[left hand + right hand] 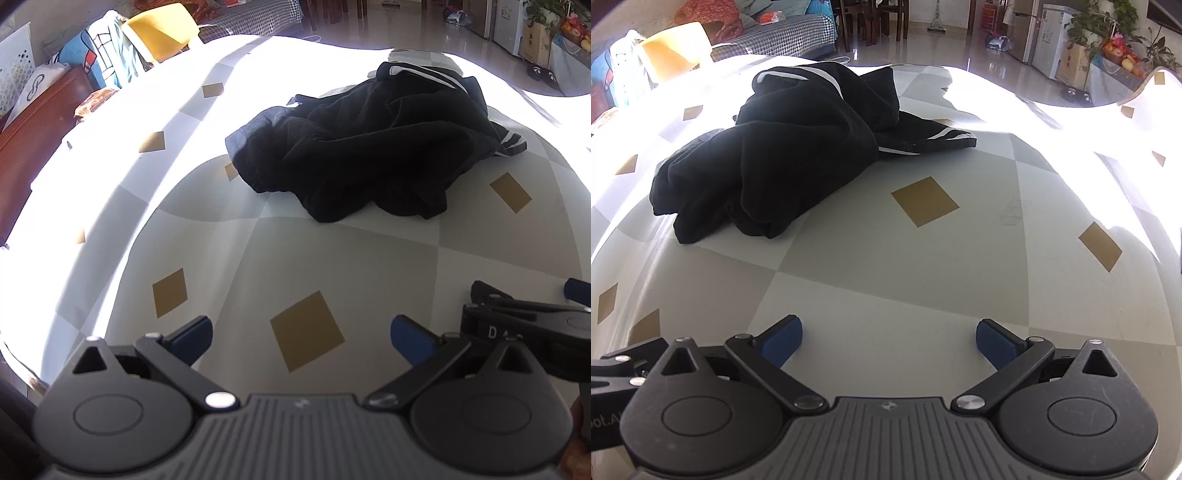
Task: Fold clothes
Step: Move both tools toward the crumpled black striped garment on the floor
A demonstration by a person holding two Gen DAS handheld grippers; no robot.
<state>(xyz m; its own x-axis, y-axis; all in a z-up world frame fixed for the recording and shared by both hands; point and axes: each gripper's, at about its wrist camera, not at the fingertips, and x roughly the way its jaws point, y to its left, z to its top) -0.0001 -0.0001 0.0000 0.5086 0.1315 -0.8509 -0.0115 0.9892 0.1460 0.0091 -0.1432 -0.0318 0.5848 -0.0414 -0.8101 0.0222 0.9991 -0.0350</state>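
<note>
A crumpled black garment (369,144) with white stripes lies in a heap on the table (258,258), which is covered by a grey-and-white checked cloth with tan diamonds. My left gripper (301,341) hangs well short of the heap, jaws wide open over bare cloth, nothing between its blue pads. From the right wrist, the same garment (783,155) sits ahead and to the left. My right gripper (888,343) is also open and empty above the table (923,280). In the left wrist view the right gripper (524,299) shows at the right edge.
Bright sunlight washes out the far and side parts of the tablecloth. A yellow chair (162,33) and a brown cabinet (33,147) stand past the table's left side. Beyond the far edge are a sofa (790,37), dining chairs, a fridge (1045,37) and plants.
</note>
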